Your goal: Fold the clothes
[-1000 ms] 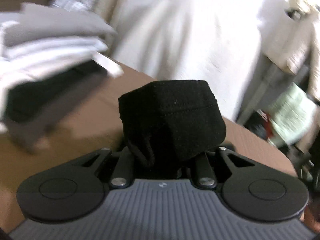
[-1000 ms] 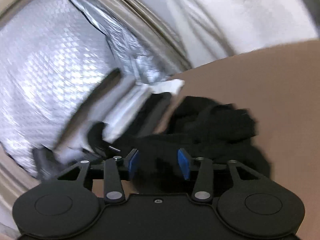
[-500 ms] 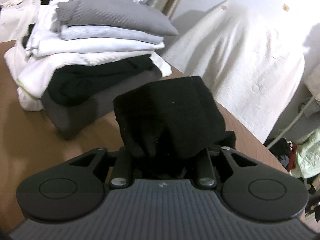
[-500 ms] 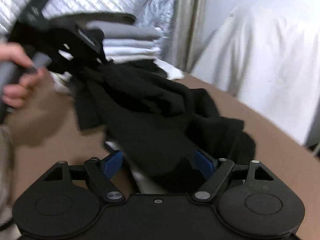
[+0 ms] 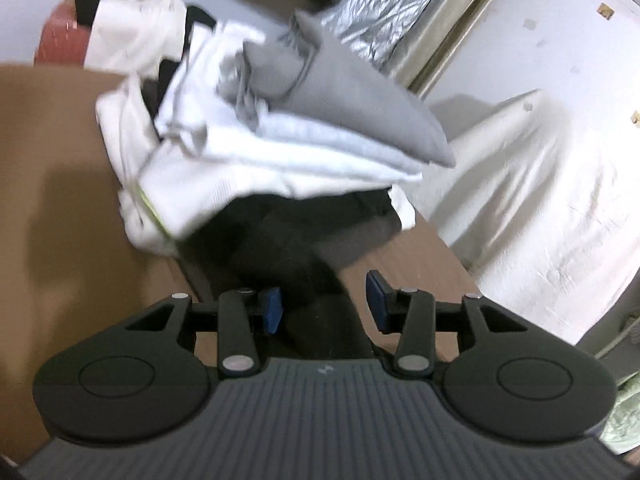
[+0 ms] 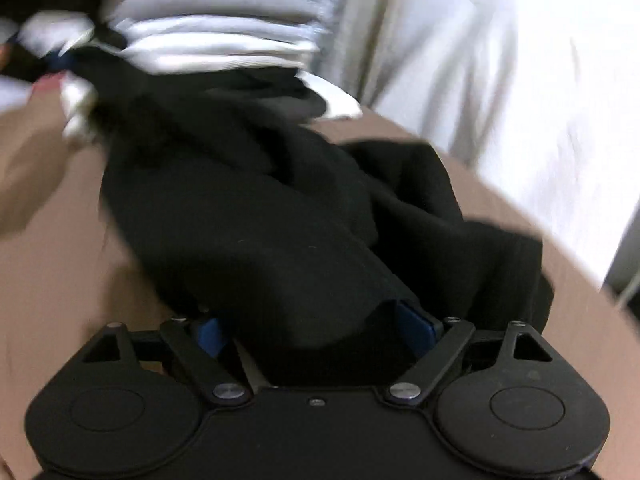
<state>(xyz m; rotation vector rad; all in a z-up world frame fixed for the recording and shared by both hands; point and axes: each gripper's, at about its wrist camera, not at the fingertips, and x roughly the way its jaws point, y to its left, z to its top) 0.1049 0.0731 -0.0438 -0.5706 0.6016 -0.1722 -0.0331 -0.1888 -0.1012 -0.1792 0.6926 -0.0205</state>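
Note:
A black garment (image 6: 280,232) lies bunched on the brown table (image 6: 60,264) and stretches from the right gripper toward the clothes stack. My right gripper (image 6: 316,328) is open, its blue pads (image 6: 416,324) spread wide with the black cloth draped between them. My left gripper (image 5: 326,304) is open, blue pads (image 5: 378,294) apart, with a strip of the black garment (image 5: 320,312) lying between them. A stack of folded clothes (image 5: 304,128), grey on top, white and black below, stands just ahead of the left gripper; it also shows in the right wrist view (image 6: 216,36).
A white sheet-covered object (image 5: 532,200) stands beyond the table's far edge. Silver foil sheeting (image 5: 384,36) hangs behind the stack. A red item (image 5: 60,36) and loose white clothes (image 5: 132,36) lie at the far left. Bare brown table (image 5: 52,184) lies left of the stack.
My left gripper has opened and let go of the black cloth bundle it held, and has moved closer to the stack. My right gripper has stayed open, with the cloth lower over it.

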